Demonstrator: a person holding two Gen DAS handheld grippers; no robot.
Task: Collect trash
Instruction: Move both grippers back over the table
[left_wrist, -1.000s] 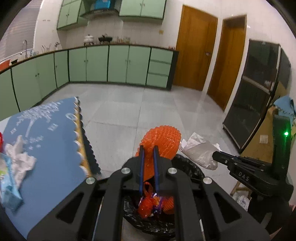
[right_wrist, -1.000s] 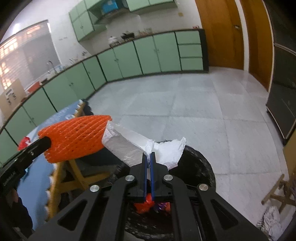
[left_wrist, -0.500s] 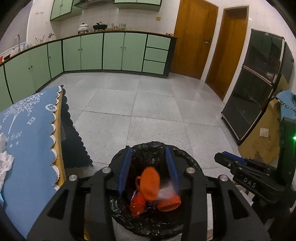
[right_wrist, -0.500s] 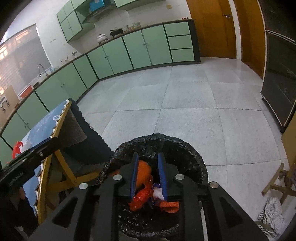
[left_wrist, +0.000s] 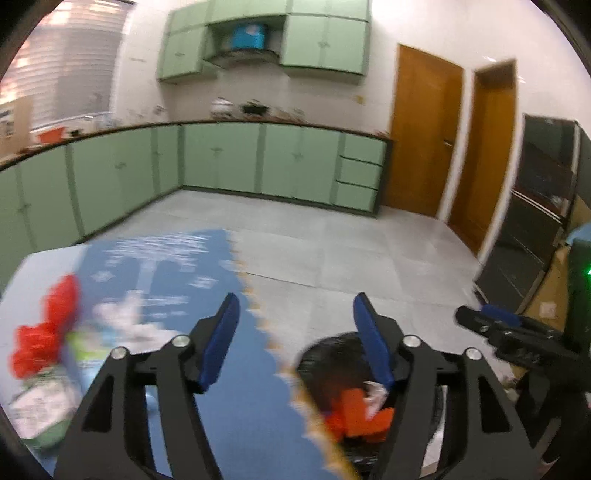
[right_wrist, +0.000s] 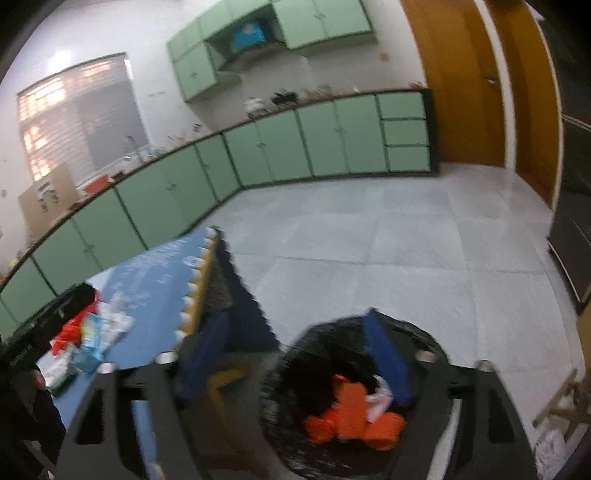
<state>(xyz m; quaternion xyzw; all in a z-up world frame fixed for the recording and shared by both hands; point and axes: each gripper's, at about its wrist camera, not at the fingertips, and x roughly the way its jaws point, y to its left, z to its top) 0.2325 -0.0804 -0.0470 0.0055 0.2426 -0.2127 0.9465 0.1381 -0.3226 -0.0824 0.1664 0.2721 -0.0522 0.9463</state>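
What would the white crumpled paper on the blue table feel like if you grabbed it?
The white crumpled paper looks wrinkled and thin, so it is probably light and would squash easily. Lying loose on the blue tablecloth, it would likely slide if pushed.

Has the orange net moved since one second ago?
Yes. The orange net left the left gripper, whose jaws have just been opening, and lies down inside the black bin.

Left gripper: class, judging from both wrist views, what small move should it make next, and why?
Probably swing toward the litter on the blue tablecloth. The left gripper and the right gripper have just been opening and stand empty; the orange net and white wrapper already lie in the black bin. Red scraps and white paper remain on the cloth.
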